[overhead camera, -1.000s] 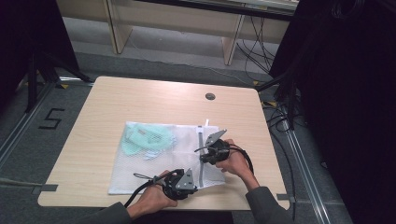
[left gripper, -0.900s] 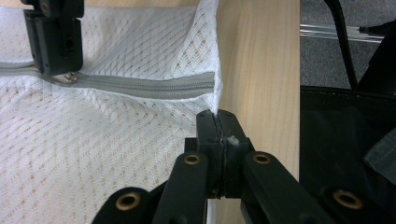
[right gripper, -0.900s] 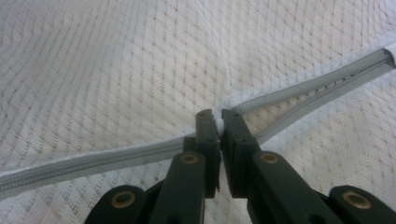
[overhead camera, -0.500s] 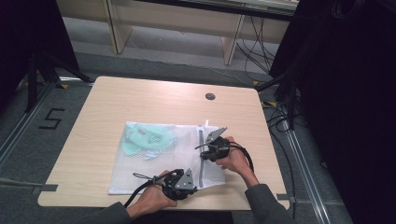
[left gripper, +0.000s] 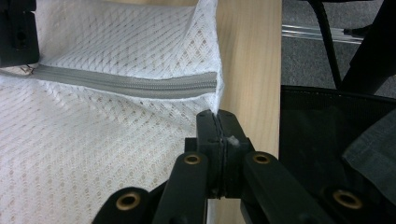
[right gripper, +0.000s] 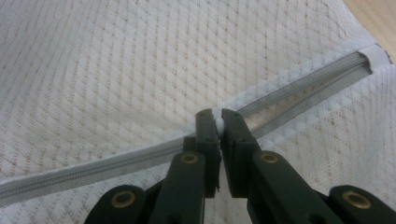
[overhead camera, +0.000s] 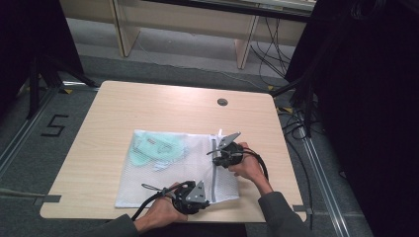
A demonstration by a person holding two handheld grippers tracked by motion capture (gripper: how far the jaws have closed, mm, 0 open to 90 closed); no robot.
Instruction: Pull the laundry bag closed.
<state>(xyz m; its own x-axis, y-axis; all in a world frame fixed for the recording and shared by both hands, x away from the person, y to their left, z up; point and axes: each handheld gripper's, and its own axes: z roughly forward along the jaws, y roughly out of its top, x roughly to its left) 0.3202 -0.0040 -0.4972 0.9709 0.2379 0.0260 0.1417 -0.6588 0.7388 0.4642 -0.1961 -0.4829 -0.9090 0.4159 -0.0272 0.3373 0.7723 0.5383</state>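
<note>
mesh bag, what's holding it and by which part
The left tool pinches the mesh bag at its corner by the zipper's end; the right tool grips the white zipper pull.

We see white mesh bag (overhead camera: 173,173), diamond-weave pattern, grey zipper (right gripper: 140,161). Mint-green garment (overhead camera: 155,148) inside. Pale wood-grain table (overhead camera: 148,106). Black jaws on both grippers, brass-coloured rivets. Grey floor.

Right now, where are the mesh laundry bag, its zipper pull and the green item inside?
mesh laundry bag (overhead camera: 163,185), high view, bare near-left mesh.
zipper pull (right gripper: 218,124), right gripper view, white tab between jaws.
green item (overhead camera: 155,148), high view, its middle.
</note>
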